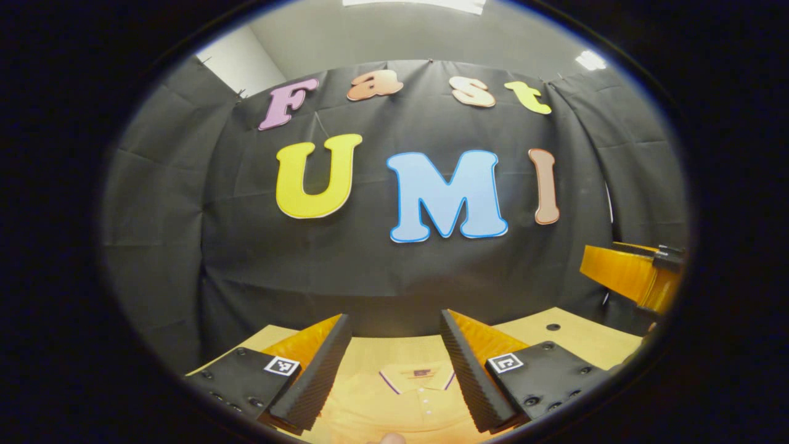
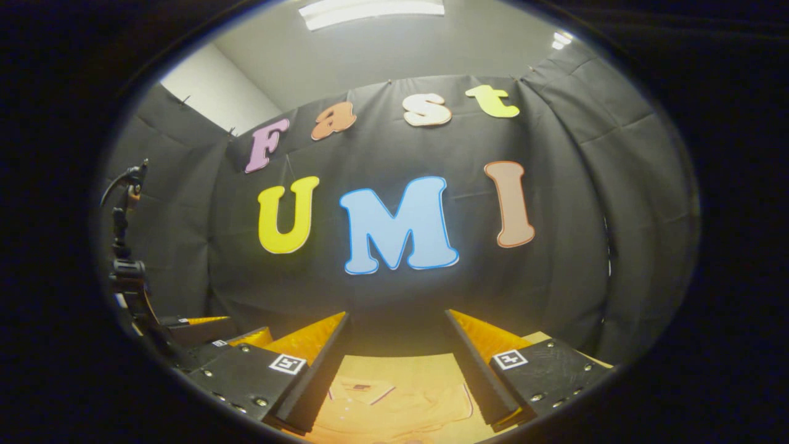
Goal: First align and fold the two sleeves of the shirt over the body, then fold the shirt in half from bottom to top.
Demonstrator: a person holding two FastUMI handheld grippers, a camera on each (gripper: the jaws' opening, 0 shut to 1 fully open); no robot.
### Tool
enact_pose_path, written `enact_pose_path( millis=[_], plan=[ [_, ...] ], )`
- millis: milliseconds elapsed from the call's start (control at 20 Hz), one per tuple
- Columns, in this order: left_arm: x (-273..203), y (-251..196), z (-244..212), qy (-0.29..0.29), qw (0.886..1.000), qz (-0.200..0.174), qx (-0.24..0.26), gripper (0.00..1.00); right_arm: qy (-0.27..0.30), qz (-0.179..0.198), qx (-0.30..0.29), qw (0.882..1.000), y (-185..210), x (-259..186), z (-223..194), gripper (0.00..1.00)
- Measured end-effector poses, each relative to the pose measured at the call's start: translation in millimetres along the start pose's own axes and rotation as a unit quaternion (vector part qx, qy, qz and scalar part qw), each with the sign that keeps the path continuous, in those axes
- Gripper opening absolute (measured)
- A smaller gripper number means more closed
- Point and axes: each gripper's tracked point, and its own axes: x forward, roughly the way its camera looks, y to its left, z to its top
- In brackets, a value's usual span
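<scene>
A yellow-orange polo shirt [image 1: 407, 401] lies flat on the light wooden table [image 1: 573, 333], its collar toward the far wall. My left gripper [image 1: 394, 317] hovers above the collar area, open, with nothing between its fingers. At the right edge of the left gripper view, the right gripper [image 1: 638, 277] is raised in the air. In the right gripper view the shirt [image 2: 394, 394] lies below the right gripper [image 2: 397, 316], which is open and empty, with the collar down and to the left. The left gripper [image 2: 206, 333] shows low at the left there.
The black cloth wall [image 1: 394, 271] stands just past the table's far edge. A dark stand with cables [image 2: 126, 246] rises at the left of the right gripper view. Bare table [image 2: 542, 338] shows to the right of the shirt.
</scene>
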Motion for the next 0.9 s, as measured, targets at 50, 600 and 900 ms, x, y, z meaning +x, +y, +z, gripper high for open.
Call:
enact_pose_path(
  millis=[50,600,900],
  plan=[
    [1,-3,-2,0.004,1.0,-0.005,-0.002,0.94,0.005,0.002,0.001,1.0,1,1,-3,0.94],
    [1,-1,-1,0.002,1.0,-0.004,-0.003,0.95,0.013,-0.02,-0.025,0.999,-8,6,-10,0.94],
    [-2,5,5,-0.007,1.0,0.002,0.0,0.94,0.091,-0.1,-0.037,0.99,-73,42,-66,0.94]
  ],
)
